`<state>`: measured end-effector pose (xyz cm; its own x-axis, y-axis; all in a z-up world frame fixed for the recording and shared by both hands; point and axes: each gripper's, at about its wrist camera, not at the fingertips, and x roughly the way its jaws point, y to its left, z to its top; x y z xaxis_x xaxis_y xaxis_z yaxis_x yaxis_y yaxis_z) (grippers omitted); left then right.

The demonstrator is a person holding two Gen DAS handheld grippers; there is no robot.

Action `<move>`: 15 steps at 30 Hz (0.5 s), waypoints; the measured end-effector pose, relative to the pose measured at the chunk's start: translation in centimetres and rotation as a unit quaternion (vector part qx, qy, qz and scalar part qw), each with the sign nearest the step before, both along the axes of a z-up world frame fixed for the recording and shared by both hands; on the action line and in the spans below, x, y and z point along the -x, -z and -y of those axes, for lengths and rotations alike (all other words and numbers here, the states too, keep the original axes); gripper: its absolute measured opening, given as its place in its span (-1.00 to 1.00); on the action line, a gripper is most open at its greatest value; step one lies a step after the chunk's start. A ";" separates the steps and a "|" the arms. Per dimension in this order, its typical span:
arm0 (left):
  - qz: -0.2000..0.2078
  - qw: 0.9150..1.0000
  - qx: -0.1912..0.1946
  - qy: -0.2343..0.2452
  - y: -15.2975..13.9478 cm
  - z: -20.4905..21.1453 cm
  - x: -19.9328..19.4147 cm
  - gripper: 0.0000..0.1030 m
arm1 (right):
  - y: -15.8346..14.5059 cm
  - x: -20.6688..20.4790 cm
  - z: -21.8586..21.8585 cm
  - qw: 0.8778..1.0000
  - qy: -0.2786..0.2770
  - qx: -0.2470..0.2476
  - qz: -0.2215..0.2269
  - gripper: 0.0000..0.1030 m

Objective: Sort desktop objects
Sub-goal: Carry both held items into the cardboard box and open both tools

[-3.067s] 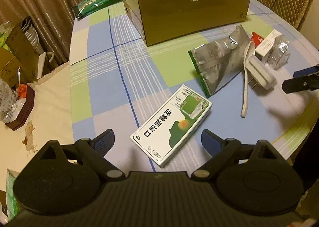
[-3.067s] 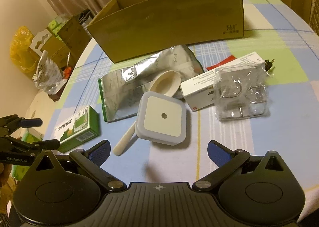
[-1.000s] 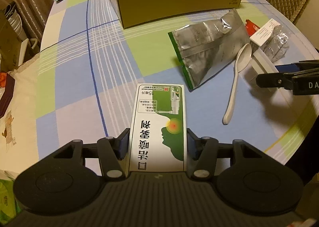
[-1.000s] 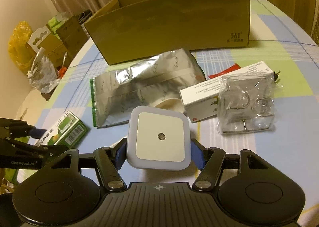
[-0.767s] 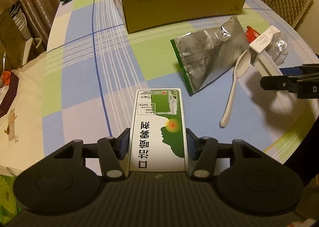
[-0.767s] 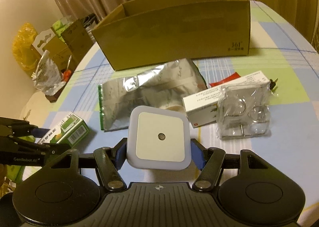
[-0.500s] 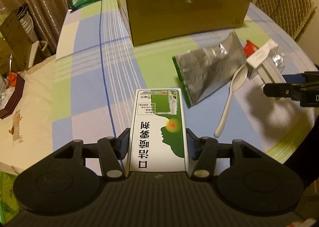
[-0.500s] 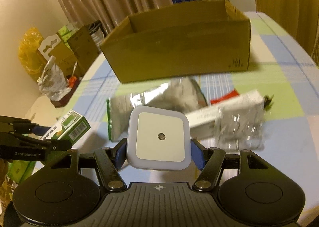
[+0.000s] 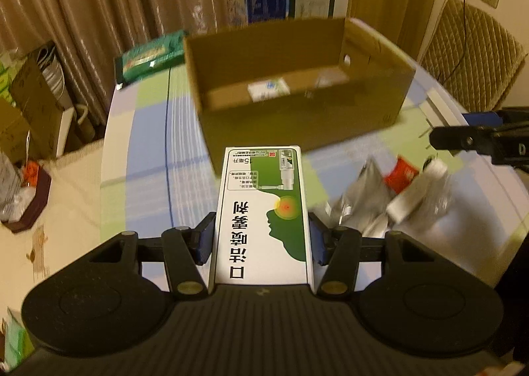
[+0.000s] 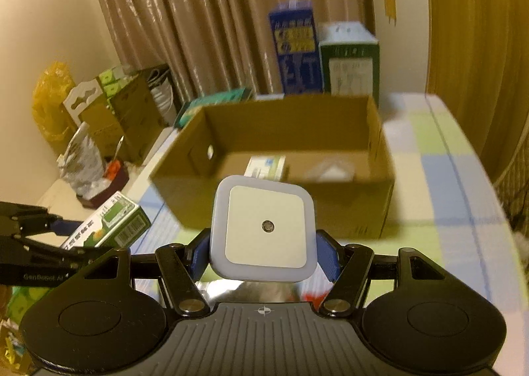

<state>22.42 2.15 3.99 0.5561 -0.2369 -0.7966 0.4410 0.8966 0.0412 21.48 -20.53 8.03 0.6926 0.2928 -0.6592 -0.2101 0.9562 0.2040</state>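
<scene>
Checked tablecloth (image 9: 148, 131), open cardboard box (image 10: 347, 210) with small carton (image 10: 266, 167), perhaps white wrapper (image 10: 330, 172).

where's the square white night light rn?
Square white night light is clamped between the right gripper fingers, centre of the right wrist view, raised in front of the open brown cardboard box.

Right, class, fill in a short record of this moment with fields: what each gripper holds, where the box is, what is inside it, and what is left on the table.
left gripper: shut on green and white carton
right gripper: shut on square night light
cardboard box: open, on the checked tablecloth, ahead of both grippers
inside box: a small pale carton and a blurred white item
left on table: silver pouch, other items too blurred to name
</scene>
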 end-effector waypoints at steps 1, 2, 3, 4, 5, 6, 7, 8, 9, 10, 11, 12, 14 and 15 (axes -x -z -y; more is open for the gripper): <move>0.002 1.000 0.002 0.000 -0.5 0.4 -0.5 -0.02 | -0.5 -0.9 0.3 1.000 0.001 0.003 0.004 0.21; 0.004 1.000 0.006 0.000 -0.9 0.8 -1.2 -0.02 | -0.9 -1.8 0.5 1.000 0.002 0.005 0.006 0.21; 0.005 1.000 0.009 0.001 -1.3 1.3 -1.9 -0.02 | -1.3 -2.7 0.8 1.000 0.003 0.007 0.008 0.21; 0.008 1.000 0.012 0.000 -1.7 1.7 -2.7 -0.02 | -1.5 -3.5 1.0 1.000 0.004 0.007 0.008 0.21; 0.010 1.000 0.013 -0.001 -2.1 2.1 -3.4 -0.02 | -1.7 -4.3 1.3 1.000 0.006 0.007 0.008 0.21; 0.012 1.000 0.015 -0.002 -2.3 2.4 -4.2 -0.02 | -1.8 -5.3 1.6 1.000 0.008 0.008 0.008 0.21; 0.013 1.000 0.019 -0.002 -2.6 2.8 -5.0 -0.02 | -1.8 -6.4 1.8 1.000 0.011 0.010 0.009 0.21; 0.014 1.000 0.022 -0.002 -2.8 3.2 -5.7 -0.02 | -1.8 -7.1 2.0 1.000 0.012 0.011 0.008 0.21; 0.014 1.000 0.026 -0.002 -3.0 3.6 -6.6 -0.02 | -1.8 -8.0 2.1 1.000 0.014 0.012 0.007 0.21; 0.014 0.999 0.030 -0.002 -3.2 4.0 -7.5 -0.02 | -1.6 -9.0 2.2 1.000 0.015 0.012 0.005 0.21; 0.015 0.999 0.033 -0.002 -3.3 4.3 -8.2 -0.02 | -1.4 -9.7 2.3 1.000 0.016 0.013 0.003 0.21; 0.015 0.999 0.036 -0.002 -3.3 4.7 -9.1 -0.02 | -1.1 -10.5 2.4 1.000 0.016 0.014 0.000 0.21; 0.016 0.999 0.040 -0.005 -3.2 5.3 -10.6 -0.02 | -0.5 -12.2 2.5 1.000 0.015 0.017 -0.004 0.21; 0.015 0.999 0.044 -0.007 -3.1 5.6 -11.5 -0.02 | -0.1 -12.8 2.5 1.000 0.015 0.018 -0.007 0.21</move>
<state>33.88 -3.46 7.07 0.5833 -0.2970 -0.7560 0.4288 0.9031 -0.0240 34.32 -23.07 8.14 0.6912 0.2478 -0.6789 -0.1784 0.9688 0.1720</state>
